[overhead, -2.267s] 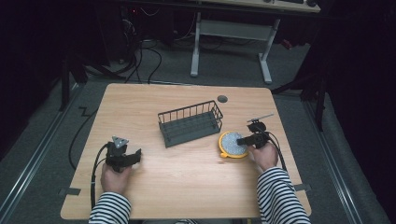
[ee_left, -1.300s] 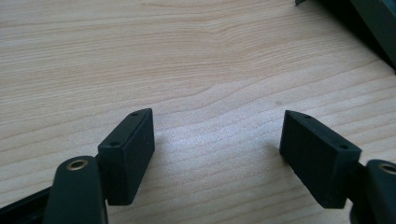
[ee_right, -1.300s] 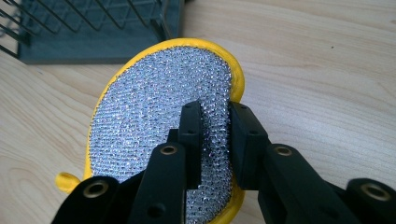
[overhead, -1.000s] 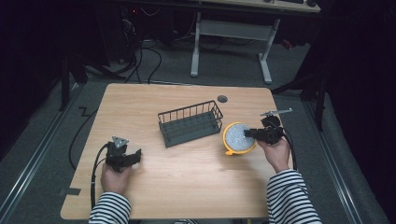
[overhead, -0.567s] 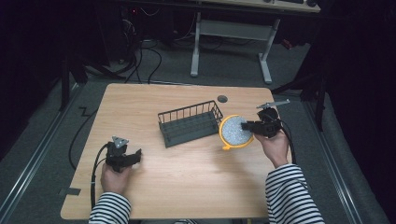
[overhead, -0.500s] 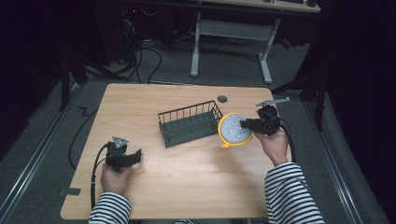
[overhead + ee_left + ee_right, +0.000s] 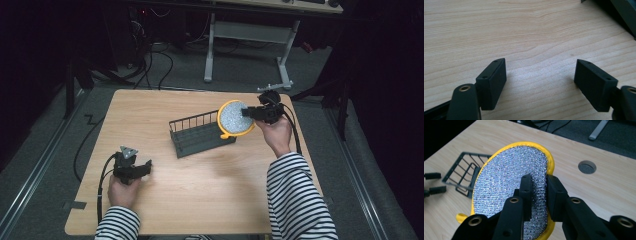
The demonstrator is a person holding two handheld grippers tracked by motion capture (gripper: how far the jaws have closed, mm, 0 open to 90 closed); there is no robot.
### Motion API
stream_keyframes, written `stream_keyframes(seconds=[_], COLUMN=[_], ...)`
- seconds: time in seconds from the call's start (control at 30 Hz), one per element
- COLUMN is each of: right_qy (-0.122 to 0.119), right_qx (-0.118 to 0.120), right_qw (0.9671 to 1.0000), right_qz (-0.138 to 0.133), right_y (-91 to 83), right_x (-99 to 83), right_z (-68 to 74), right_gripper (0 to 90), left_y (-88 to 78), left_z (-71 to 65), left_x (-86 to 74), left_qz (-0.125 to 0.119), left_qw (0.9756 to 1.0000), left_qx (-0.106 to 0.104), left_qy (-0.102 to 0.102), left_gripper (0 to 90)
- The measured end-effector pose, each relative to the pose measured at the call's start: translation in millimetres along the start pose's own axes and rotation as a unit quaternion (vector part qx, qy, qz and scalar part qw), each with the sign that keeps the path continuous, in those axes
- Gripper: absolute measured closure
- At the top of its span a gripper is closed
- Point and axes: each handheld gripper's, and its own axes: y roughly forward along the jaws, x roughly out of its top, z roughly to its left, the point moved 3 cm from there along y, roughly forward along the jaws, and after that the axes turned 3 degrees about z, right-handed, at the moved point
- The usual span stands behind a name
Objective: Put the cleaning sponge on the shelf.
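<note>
A round scouring pad (image 7: pixel 234 119) with a yellow rim and a silvery mesh face hangs tilted in the air over the right end of the black wire rack (image 7: pixel 200 135). My right gripper (image 7: pixel 248 113) is shut on the pad's edge; in the right gripper view the two jaws pinch the scouring pad (image 7: pixel 509 182) near its rim, at the right gripper (image 7: pixel 539 195). My left gripper (image 7: pixel 145 167) rests on the table at the front left, jaws apart. In the left gripper view the left gripper (image 7: pixel 540 82) stands open over bare wood.
The wooden table (image 7: pixel 150 110) has a round cable hole (image 7: pixel 587 167) near its far edge. The wire rack (image 7: pixel 464 176) stands mid-table. A desk frame (image 7: pixel 250 45) and cables lie on the floor beyond. Cables trail from both grippers.
My right gripper has lifted the scouring pad off the table and carried it up and left, over the rack's right end. The left gripper has stayed put.
</note>
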Motion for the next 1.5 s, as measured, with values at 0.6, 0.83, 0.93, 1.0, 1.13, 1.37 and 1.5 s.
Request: stream_keyframes(seconds=[0.6,0.83,0.93,1.0,1.13,1.37,1.5], right_qy=[0.016,0.015,0.011,0.007,0.001,0.0,0.001], right_qx=[-0.002,0.001,-0.006,-0.01,-0.014,-0.016,-0.023], right_qw=[0.9999,0.9998,0.9997,0.9996,0.9995,0.9992,0.9988], right_qz=[-0.006,0.011,0.02,0.025,0.029,0.035,0.044], right_y=[59.1,81.8,88.6,92.7,97.1,100.1,101.3], right_x=[37.1,35.0,33.0,32.1,30.4,22.8,18.3], right_z=[13.3,20.0,20.6,21.0,23.5,20.1,18.5], right_gripper=[75.6,75.3,75.2,75.0,73.6,73.1,73.3], left_y=[-0.1,-0.1,0.0,0.0,0.0,0.0,0.0], left_z=[-0.5,-0.7,-0.6,-0.7,-0.7,-0.7,-0.7], left_x=[-0.1,-0.1,-0.1,-0.1,-0.1,-0.1,-0.1], left_qz=[0.0,0.0,0.0,0.0,0.0,0.0,0.0], left_qw=[1.0,1.0,1.0,1.0,1.0,1.0,1.0], left_qx=[-0.001,-0.002,-0.002,-0.002,-0.002,-0.002,-0.001], left_qy=[0.001,0.002,0.002,0.002,0.002,0.002,0.001], left_gripper=[26.3,26.3,26.3,26.3,26.3,26.3,26.3])
